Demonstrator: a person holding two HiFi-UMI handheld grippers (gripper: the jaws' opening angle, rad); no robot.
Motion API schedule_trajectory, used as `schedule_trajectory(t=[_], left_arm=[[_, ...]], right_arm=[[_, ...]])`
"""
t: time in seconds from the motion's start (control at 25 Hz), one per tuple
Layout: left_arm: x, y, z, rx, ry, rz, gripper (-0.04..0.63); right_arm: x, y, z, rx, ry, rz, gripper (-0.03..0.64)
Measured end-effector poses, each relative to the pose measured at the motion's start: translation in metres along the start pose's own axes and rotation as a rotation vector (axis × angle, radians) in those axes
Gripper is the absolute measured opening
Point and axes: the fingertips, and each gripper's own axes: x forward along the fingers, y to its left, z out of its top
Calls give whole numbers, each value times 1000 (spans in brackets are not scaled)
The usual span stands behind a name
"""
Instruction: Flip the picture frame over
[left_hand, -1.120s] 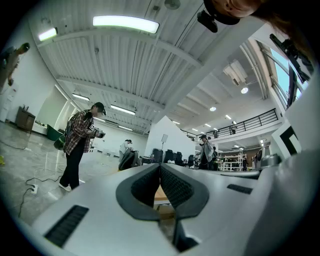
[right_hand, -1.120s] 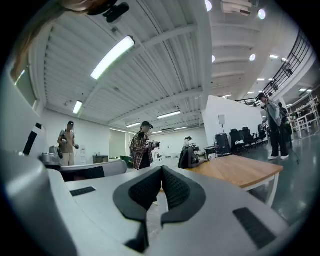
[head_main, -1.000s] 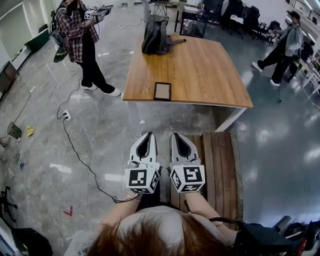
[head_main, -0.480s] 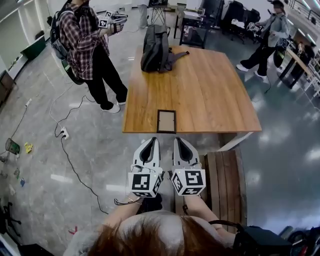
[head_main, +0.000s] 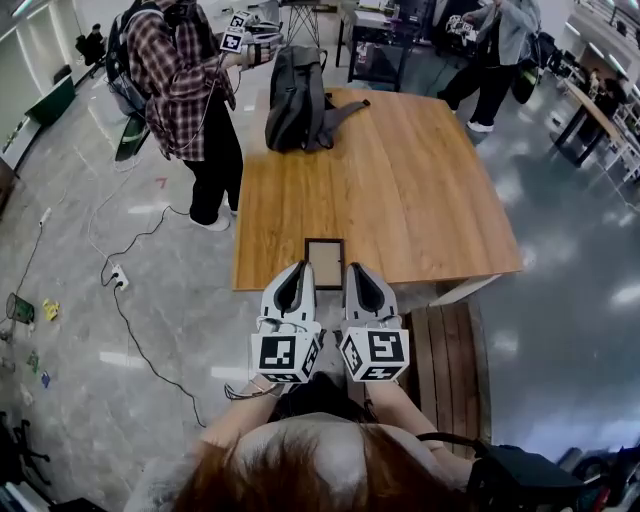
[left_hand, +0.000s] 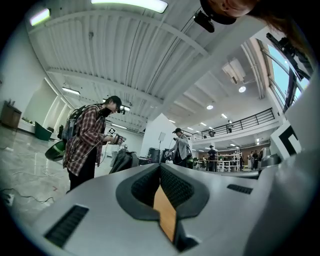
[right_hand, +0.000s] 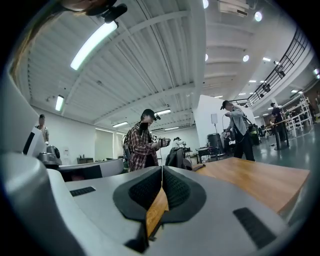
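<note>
A small dark-rimmed picture frame (head_main: 324, 263) lies flat on the wooden table (head_main: 420, 180), close to its near edge. My left gripper (head_main: 299, 267) and right gripper (head_main: 354, 269) are held side by side, level, their tips at the table's near edge on either side of the frame. Neither touches it. In the left gripper view the left gripper (left_hand: 160, 165) has its jaws meeting at the tips with nothing between them. The right gripper (right_hand: 162, 168) looks the same in its own view, with the table (right_hand: 255, 180) stretching off to its right.
A dark backpack (head_main: 295, 85) lies on the table's far left part. A person in a plaid shirt (head_main: 180, 85) stands left of the table holding grippers; another person (head_main: 495, 40) stands beyond it. A slatted wooden bench (head_main: 445, 345) is under my right side. A cable (head_main: 130, 310) runs across the floor.
Both grippers and the view have advanced toward the table. The frame, earlier well ahead of the tips, now lies right between them. Both grippers stayed shut.
</note>
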Motion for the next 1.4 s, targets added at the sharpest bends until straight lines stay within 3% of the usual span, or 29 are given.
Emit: schedule_trajectory(t=[0.24,0.52,0.64,0.84,0.96,1.16,1.4], left_arm=[[6,2,-5,-44,11,38,8],[13,7,-8,-36,8,47,8],[10,16,-9,-35,13,65,8],[0,48,-10,-46,16,134,8],[-4,64,-13,-48,22,169,8],[-5,73,-16,-48,33,180,8],[-4,74,-19,-48,37,176,8]], right_arm=[[9,-7,0,-5,18,19,15],[21,-8,-8,4,31,32,15],[27,-3,-15,-40,55,66,15],[43,5,-54,-310,171,159,20],[48,13,-98,-510,287,249,134],[48,29,-165,-932,401,348,193],[52,30,-231,-1191,490,412,227]])
